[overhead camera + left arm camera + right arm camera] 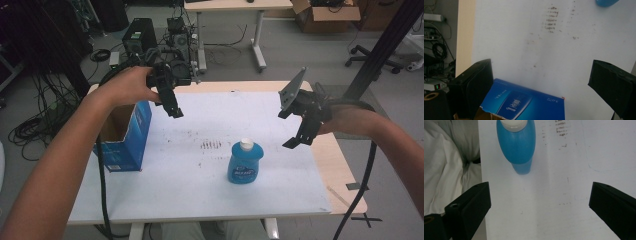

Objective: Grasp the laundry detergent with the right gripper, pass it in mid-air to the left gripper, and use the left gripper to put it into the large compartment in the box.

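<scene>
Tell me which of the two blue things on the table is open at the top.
The blue cardboard box at the table's left edge, below the left gripper: its top gapes open. The blue bottle near the middle wears a white cap.

Stained white board (200, 165); cardboard box (325, 15); office chair (372, 57).

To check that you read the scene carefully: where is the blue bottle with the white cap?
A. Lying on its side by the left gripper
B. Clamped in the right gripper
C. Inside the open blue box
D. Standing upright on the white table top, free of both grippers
D: the blue bottle stands upright on the white table top, apart from the right gripper, whose jaws are open and hold nothing.
</scene>
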### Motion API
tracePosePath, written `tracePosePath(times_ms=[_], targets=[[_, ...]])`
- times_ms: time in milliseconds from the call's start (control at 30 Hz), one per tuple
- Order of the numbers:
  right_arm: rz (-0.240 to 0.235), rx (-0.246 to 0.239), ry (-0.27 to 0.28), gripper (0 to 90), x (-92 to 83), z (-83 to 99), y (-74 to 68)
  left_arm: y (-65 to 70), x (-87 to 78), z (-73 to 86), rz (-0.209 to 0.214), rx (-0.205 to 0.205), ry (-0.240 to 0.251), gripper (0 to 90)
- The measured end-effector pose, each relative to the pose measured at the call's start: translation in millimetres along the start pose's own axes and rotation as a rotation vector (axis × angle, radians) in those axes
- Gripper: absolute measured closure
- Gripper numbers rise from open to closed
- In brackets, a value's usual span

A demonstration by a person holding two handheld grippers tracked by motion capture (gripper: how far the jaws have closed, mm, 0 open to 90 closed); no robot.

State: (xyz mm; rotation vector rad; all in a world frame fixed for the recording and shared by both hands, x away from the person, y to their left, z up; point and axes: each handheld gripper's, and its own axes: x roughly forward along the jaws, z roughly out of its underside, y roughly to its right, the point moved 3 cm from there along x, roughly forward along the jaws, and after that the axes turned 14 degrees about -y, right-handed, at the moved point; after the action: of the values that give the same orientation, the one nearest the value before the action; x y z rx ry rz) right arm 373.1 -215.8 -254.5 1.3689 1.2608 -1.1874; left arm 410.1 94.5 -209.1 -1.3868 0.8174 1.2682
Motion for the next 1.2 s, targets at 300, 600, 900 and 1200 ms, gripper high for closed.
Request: tracePosePath(times_ms=[300, 600, 900, 1200], targets=[[-0.002, -0.008, 0.009, 3.8, 0.2, 0.9, -1.0, 0.8, -0.9, 0.5, -0.004, -0.006, -0.003, 6.0], [-0.002, -0.016, 0.043, 3.9, 3.9, 4.5, -4.9, 1.8, -2.0, -0.4, -0.009, -0.006, -0.005, 6.0], [-0.005, -0.016, 0.109, 3.6, 10.9, 8.4, -6.2, 2.4, -1.8, -1.1, -0.013, -0.005, -0.007, 6.0], [-0.005, -0.003, 0.157, 3.5, 25.9, 15.3, -7.6, 3.2, -1.8, -1.2, -0.016, -0.006, -0.007, 6.0]])
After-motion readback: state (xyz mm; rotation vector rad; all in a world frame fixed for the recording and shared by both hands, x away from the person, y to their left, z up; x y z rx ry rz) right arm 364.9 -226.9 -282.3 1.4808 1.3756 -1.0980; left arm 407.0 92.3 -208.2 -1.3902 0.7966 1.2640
